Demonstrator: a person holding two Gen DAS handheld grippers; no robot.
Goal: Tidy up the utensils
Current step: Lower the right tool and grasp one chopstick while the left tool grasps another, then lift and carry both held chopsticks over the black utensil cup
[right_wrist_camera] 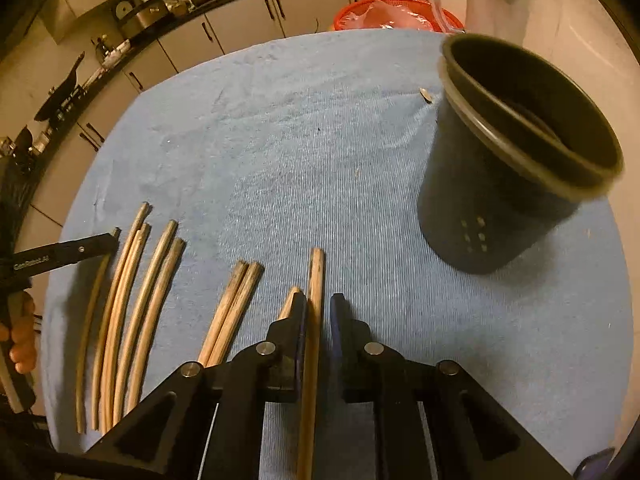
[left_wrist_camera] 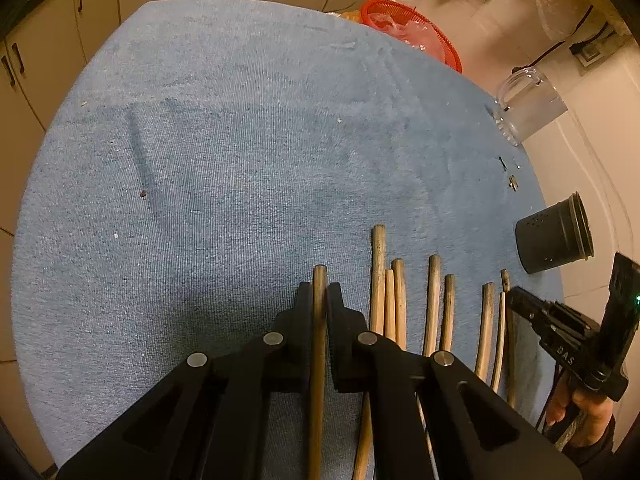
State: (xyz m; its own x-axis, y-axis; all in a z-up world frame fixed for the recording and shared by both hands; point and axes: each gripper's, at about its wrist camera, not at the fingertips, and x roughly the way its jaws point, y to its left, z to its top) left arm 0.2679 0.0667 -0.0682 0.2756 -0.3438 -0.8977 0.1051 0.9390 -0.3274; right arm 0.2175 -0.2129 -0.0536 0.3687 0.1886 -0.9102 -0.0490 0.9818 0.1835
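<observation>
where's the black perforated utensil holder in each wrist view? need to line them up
Left wrist: black utensil holder at the far right edge, just off the blue towel, small, rim facing right.
Right wrist: holder large in the upper right, standing on the towel, looks tilted, blurred.
Shared landmark: the red basket beyond the towel's far edge.

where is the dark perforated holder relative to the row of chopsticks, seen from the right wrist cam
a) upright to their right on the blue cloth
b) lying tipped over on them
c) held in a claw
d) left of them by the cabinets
a: the dark holder stands upright on the blue cloth, right of the chopsticks and clear of them.
</observation>
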